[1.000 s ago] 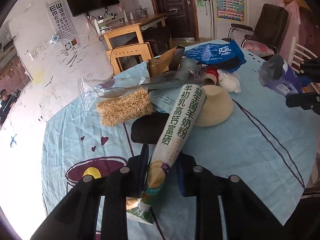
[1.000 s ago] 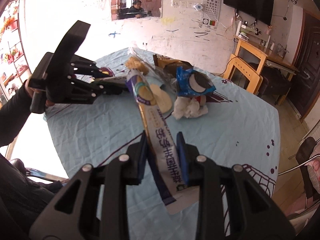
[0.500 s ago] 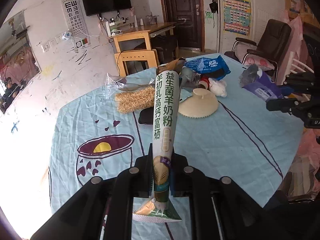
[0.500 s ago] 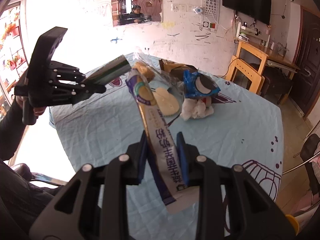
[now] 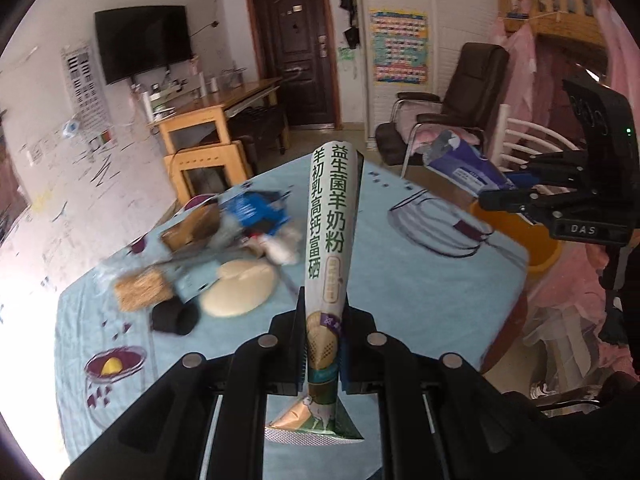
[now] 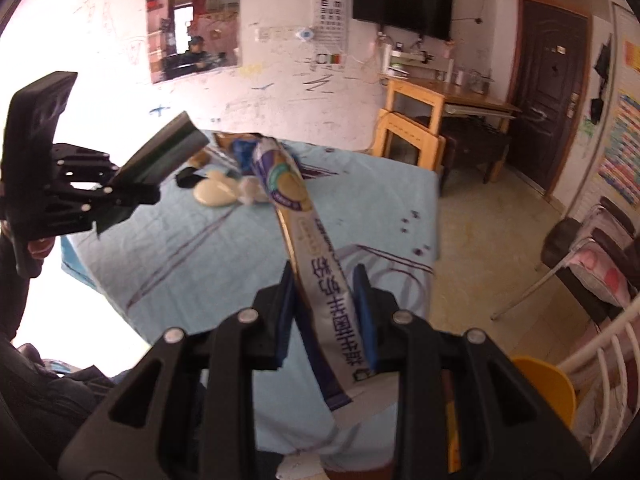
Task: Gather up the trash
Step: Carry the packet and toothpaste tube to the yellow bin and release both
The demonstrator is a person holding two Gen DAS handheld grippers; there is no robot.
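My left gripper (image 5: 323,312) is shut on a long green and white milk powder packet (image 5: 331,220), held upright well above the table. My right gripper (image 6: 324,292) is shut on a long purple and white packet (image 6: 316,264), also lifted. In the left wrist view the right gripper (image 5: 516,196) holds its purple packet (image 5: 460,164) above a yellow bin (image 5: 516,232) beside the table. In the right wrist view the left gripper (image 6: 132,194) shows with its green packet (image 6: 164,156).
A trash pile lies on the light blue tablecloth (image 5: 420,292): a blue snack bag (image 5: 256,212), white tissue (image 5: 284,244), a cream bowl (image 5: 240,292), a noodle block (image 5: 140,292), a black item (image 5: 174,316). The yellow bin (image 6: 548,388) stands by a white chair (image 6: 616,364).
Both grippers have lifted their packets higher and swung away from the trash pile, toward the table's far side where the yellow bin stands. The pile now looks farther off.
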